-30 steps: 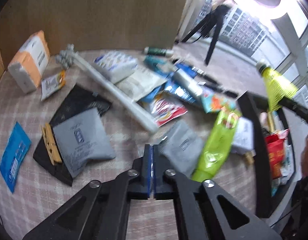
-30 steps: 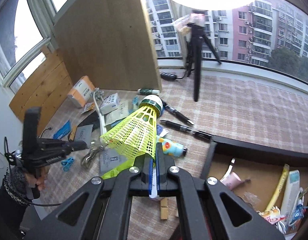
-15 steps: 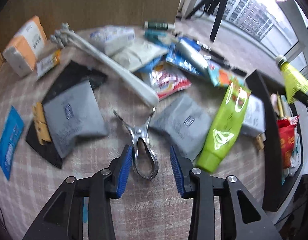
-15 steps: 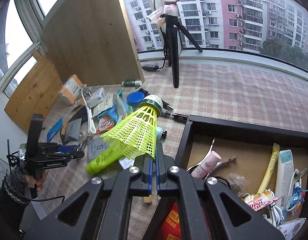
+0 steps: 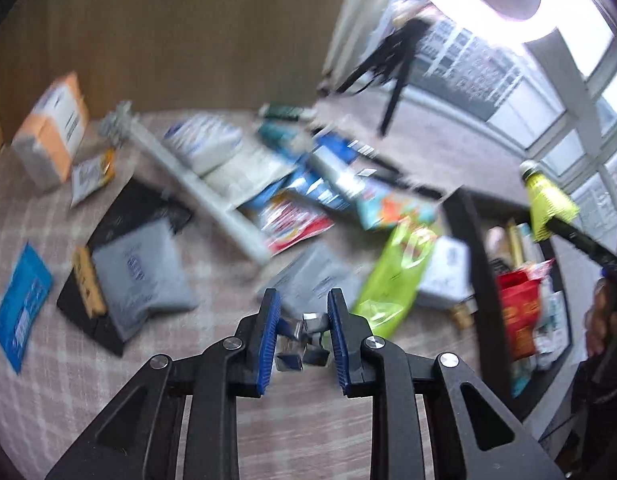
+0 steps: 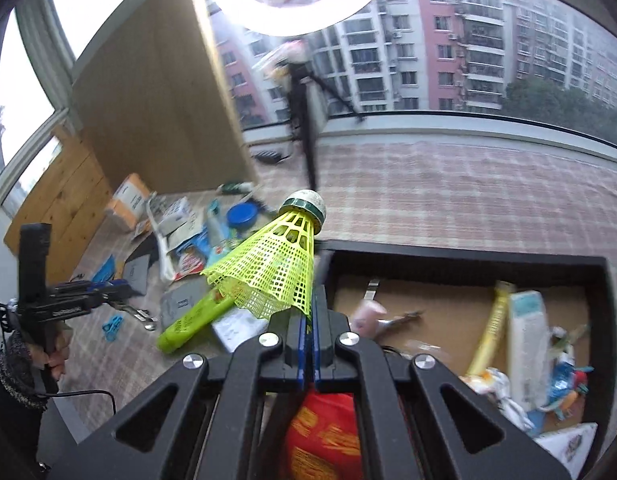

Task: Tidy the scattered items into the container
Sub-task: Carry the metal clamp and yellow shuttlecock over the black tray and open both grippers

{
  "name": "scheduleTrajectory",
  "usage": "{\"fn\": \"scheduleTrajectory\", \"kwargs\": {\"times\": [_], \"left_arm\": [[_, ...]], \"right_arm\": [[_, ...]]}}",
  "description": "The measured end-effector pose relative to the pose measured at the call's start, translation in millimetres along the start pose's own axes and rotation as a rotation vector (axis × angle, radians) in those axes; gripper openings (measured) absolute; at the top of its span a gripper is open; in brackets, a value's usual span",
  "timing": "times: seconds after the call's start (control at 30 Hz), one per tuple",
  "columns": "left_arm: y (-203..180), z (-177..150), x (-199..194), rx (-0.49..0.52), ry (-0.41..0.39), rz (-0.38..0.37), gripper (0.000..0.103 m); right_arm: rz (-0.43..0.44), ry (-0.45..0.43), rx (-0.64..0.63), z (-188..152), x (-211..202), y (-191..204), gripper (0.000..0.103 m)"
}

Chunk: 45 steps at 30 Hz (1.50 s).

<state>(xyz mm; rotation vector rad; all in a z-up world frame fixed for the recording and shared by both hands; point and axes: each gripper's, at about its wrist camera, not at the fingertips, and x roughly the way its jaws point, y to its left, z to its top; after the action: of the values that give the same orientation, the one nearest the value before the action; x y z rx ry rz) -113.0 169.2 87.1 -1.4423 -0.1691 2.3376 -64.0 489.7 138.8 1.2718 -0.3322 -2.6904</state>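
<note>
My left gripper (image 5: 304,334) is shut on a metal clip (image 5: 302,340), its blue pads pressing the clip's two handles above the table. The right wrist view shows the clip (image 6: 138,314) hanging from that gripper (image 6: 108,294). My right gripper (image 6: 307,318) is shut on the skirt of a yellow-green shuttlecock (image 6: 276,264), held over the near left corner of the black container (image 6: 468,258). The shuttlecock (image 5: 546,196) also shows at the right of the left wrist view, above the container (image 5: 474,248). The container holds tubes, packets and a red bag (image 6: 324,436).
Scattered on the checked tablecloth: grey pouches (image 5: 142,276), a green tube (image 5: 396,276), a white long-handled tool (image 5: 200,192), an orange tissue pack (image 5: 52,128), a blue packet (image 5: 22,308), snack packets (image 5: 296,220) and pens. A wooden board (image 6: 148,112) and a tripod (image 6: 304,120) stand behind.
My left gripper, open around the metal clip half a second ago, has closed on it and lifted it. My right gripper has carried the shuttlecock further over the container.
</note>
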Motion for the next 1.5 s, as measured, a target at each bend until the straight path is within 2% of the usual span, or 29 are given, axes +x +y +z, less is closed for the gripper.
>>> {"fn": "scheduleTrajectory", "kwargs": {"times": [0.2, 0.47, 0.57, 0.6, 0.63, 0.67, 0.7, 0.73, 0.83, 0.93, 1.1, 1.4, 1.5], "left_arm": [[-67, 24, -4, 0.112, -0.015, -0.15, 0.023], [-191, 41, 14, 0.331, -0.006, -0.289, 0.023], [-227, 44, 22, 0.377, 0.008, -0.338, 0.023], [-238, 46, 25, 0.387, 0.021, -0.344, 0.024], [-249, 47, 28, 0.393, 0.033, -0.332, 0.033], [-255, 47, 28, 0.393, 0.034, -0.323, 0.046], [-258, 47, 26, 0.393, 0.026, -0.325, 0.05], [-261, 48, 25, 0.391, 0.019, -0.331, 0.052], [-261, 48, 22, 0.4, 0.009, -0.321, 0.052], [-252, 49, 19, 0.397, 0.001, -0.303, 0.052], [-223, 48, 15, 0.353, -0.009, -0.253, 0.052], [-130, 44, 1, 0.242, -0.032, -0.095, 0.053], [-91, 39, -2, 0.19, -0.029, -0.031, 0.053]], "right_arm": [[-0.095, -0.052, 0.095, -9, -42, -50, 0.002], [-0.244, -0.077, 0.222, -36, -89, -118, 0.002], [-0.279, -0.07, 0.254, -44, -100, -136, 0.004], [-0.265, -0.066, 0.261, -47, -102, -142, 0.008], [-0.256, -0.053, 0.275, -49, -104, -146, 0.015], [-0.265, -0.042, 0.29, -51, -105, -149, 0.037], [-0.287, -0.036, 0.295, -53, -107, -150, 0.06], [-0.312, -0.043, 0.285, -55, -108, -148, 0.066], [-0.358, -0.077, 0.261, -57, -116, -144, 0.067], [-0.323, -0.096, 0.284, -55, -118, -145, 0.067], [-0.313, -0.086, 0.255, -48, -108, -131, 0.067], [-0.269, -0.08, 0.143, -36, -79, -86, 0.067], [-0.214, -0.053, 0.1, -31, -62, -67, 0.068]]}}
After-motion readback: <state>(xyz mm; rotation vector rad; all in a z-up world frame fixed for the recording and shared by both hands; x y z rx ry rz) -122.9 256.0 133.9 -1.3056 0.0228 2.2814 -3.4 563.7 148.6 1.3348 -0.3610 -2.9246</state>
